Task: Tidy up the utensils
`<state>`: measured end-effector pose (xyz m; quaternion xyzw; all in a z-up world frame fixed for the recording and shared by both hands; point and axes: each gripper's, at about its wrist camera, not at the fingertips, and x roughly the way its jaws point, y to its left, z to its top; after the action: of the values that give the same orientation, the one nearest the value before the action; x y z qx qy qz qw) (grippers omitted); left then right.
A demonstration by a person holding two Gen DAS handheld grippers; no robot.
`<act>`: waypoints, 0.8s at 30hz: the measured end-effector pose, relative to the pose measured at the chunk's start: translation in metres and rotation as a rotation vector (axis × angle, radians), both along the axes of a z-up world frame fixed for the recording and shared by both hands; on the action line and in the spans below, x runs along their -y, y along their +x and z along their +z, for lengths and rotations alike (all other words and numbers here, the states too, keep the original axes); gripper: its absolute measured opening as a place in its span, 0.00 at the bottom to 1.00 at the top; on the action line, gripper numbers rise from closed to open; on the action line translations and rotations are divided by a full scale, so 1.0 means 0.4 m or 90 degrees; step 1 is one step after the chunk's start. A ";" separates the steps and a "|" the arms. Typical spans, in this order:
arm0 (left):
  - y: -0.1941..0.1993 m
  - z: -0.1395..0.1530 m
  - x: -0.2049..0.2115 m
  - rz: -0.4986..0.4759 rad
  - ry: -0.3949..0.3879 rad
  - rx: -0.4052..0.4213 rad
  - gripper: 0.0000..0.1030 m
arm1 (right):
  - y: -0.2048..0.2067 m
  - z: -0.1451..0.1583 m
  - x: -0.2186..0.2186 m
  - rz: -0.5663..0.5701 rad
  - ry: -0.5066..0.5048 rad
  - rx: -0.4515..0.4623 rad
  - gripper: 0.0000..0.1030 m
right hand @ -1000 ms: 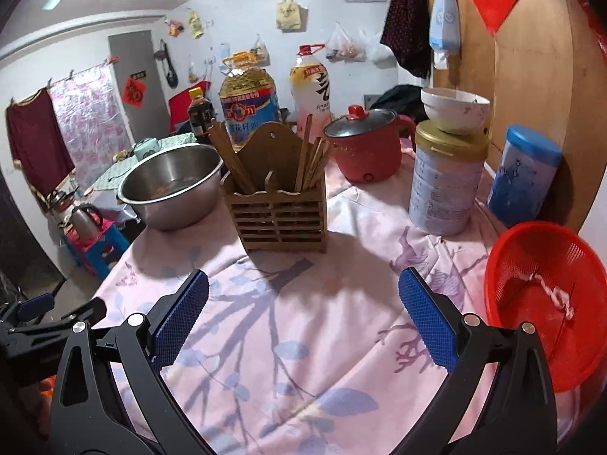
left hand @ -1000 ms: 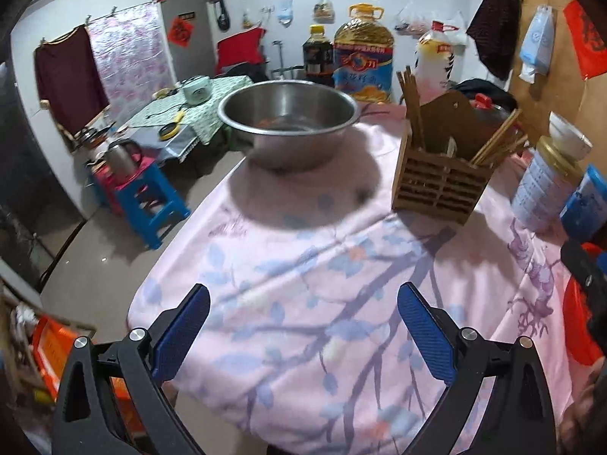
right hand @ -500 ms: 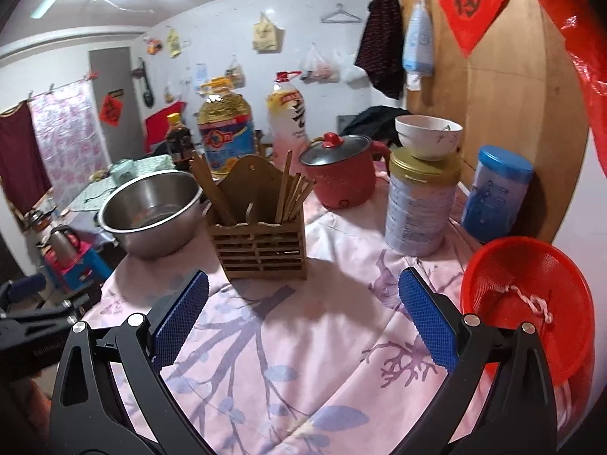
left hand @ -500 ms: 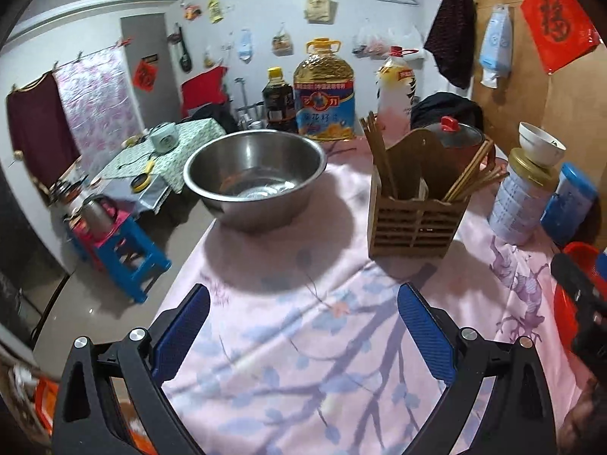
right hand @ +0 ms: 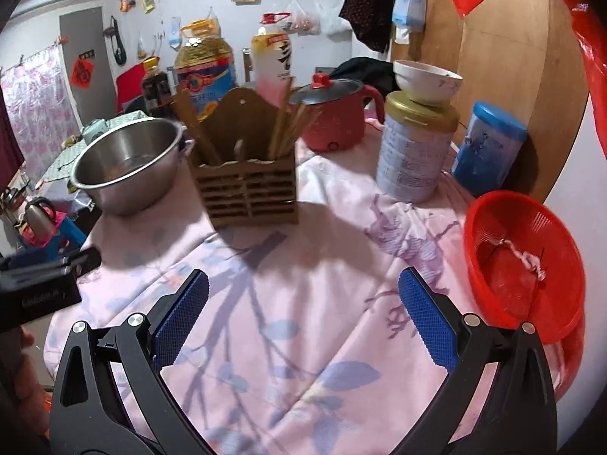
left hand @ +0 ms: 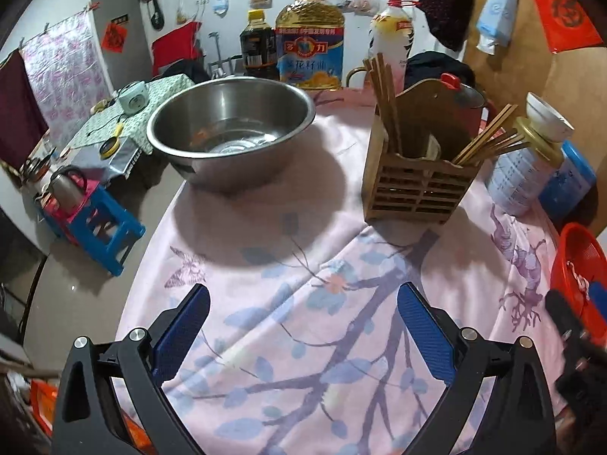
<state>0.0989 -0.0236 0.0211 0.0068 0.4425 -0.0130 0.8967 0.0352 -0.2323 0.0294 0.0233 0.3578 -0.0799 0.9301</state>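
Note:
A brown slatted utensil holder (left hand: 415,182) stands upright on the pink floral tablecloth, with wooden chopsticks (left hand: 383,87) leaning out on both sides. It also shows in the right wrist view (right hand: 246,185). A steel bowl (left hand: 231,129) sits to its left and shows in the right wrist view too (right hand: 129,163). My left gripper (left hand: 303,330) is open and empty, low over the near cloth. My right gripper (right hand: 303,314) is open and empty, well short of the holder.
A red colander (right hand: 523,261) sits at the right table edge. A milk-powder tin with a bowl on top (right hand: 415,151), a blue jar (right hand: 489,148), a red pot (right hand: 334,113) and oil bottles (left hand: 309,38) stand at the back. The table edge drops off left (left hand: 151,250).
Both grippers have moved in over the table toward the holder and bowl, which now look larger. Both stay open and empty.

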 end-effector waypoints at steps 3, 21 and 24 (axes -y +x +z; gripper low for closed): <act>-0.006 -0.004 0.017 0.011 -0.005 0.002 0.94 | 0.022 0.001 0.018 0.017 -0.013 -0.002 0.94; 0.019 -0.016 0.096 -0.026 0.030 -0.013 0.94 | 0.070 -0.028 0.064 0.032 0.022 -0.024 0.94; 0.025 -0.017 0.093 -0.030 0.023 -0.013 0.94 | 0.070 -0.027 0.064 0.026 0.019 -0.023 0.94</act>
<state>0.1090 -0.0607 0.0143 0.0334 0.4518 -0.0265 0.8911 0.0630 -0.2578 0.0187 0.0282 0.3758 -0.0563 0.9246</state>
